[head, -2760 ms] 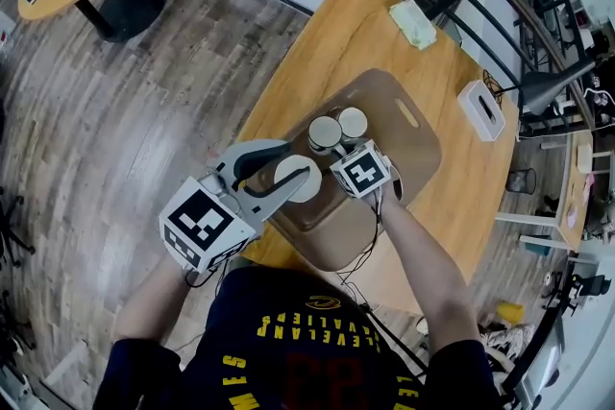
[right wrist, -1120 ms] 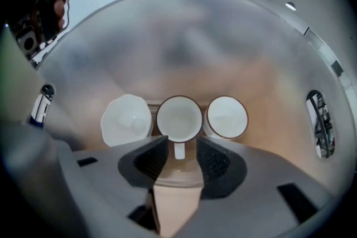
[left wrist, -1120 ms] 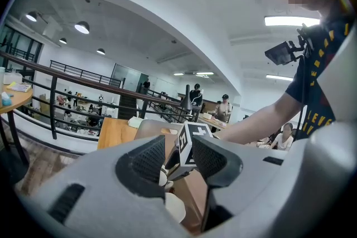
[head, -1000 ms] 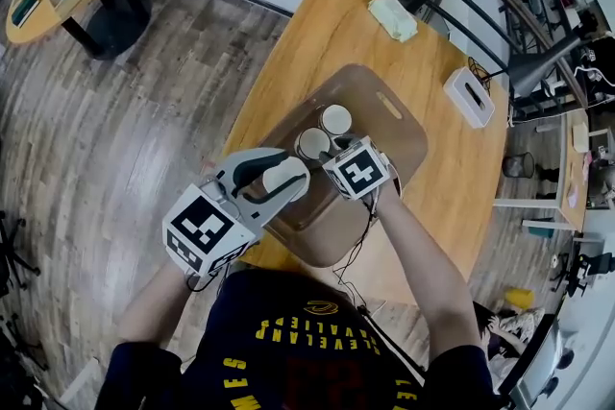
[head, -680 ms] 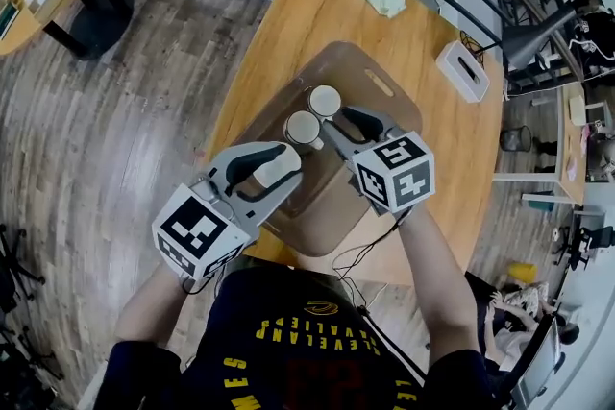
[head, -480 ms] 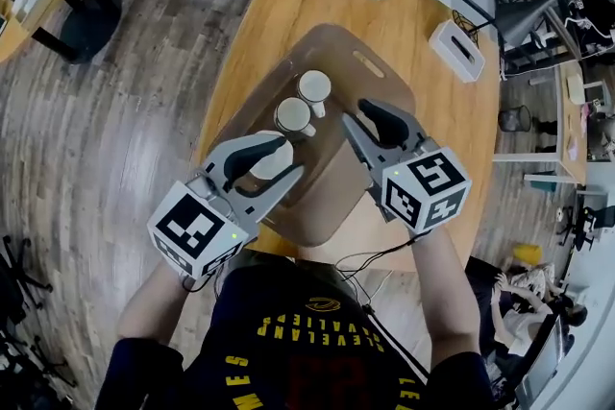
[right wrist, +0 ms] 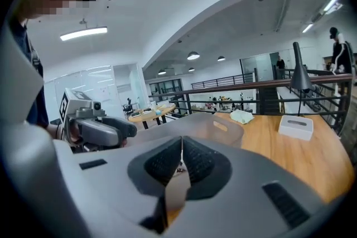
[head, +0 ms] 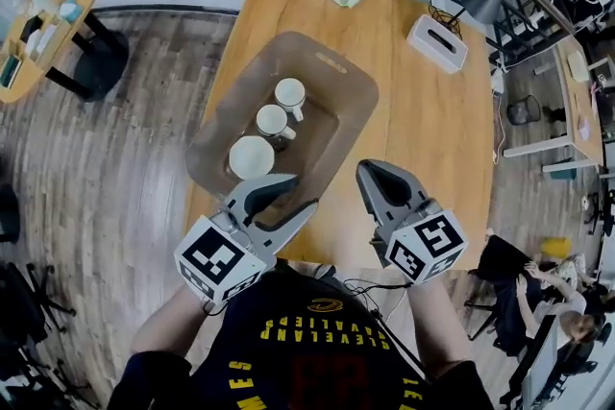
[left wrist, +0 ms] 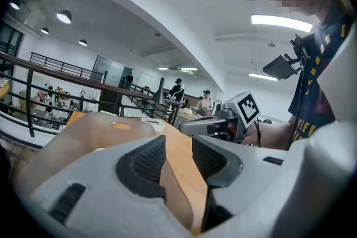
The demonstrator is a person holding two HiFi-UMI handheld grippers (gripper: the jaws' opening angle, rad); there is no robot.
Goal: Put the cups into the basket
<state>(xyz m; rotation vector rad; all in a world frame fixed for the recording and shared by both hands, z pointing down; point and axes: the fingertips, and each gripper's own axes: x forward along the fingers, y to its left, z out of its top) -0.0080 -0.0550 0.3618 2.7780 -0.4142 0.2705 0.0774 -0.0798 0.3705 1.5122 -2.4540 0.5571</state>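
**Grey jaws empty on both sides, all three cups point(head: 274, 121) already in the basket point(head: 357, 107)**

The left hand-held gripper point(head: 293, 194) is spread with nothing between its jaws. It hangs right at the near end of the basket. The right hand-held gripper point(head: 377, 178) has just clapped shut on thin air, above bare bench point(head: 432, 139) beside the basket. The white cups sit in a row inside that brownish see-through basket, so I'd call the job pretty much done.

The left one is my worry. A careless nudge forward would clip the basket wall. The basket also looks close to the bench's left edge, so a shove might slide it over. The cups are packed close together too, so any jolt would knock them into each other.

Hard to see:
- The left hand-held gripper covers the basket's near rim in the head view.
- I can't tell if the basket overhangs the edge.
- Both gripper views only catch the basket's outer wall, no cups.
- I can't make out a handle on the nearest cup.
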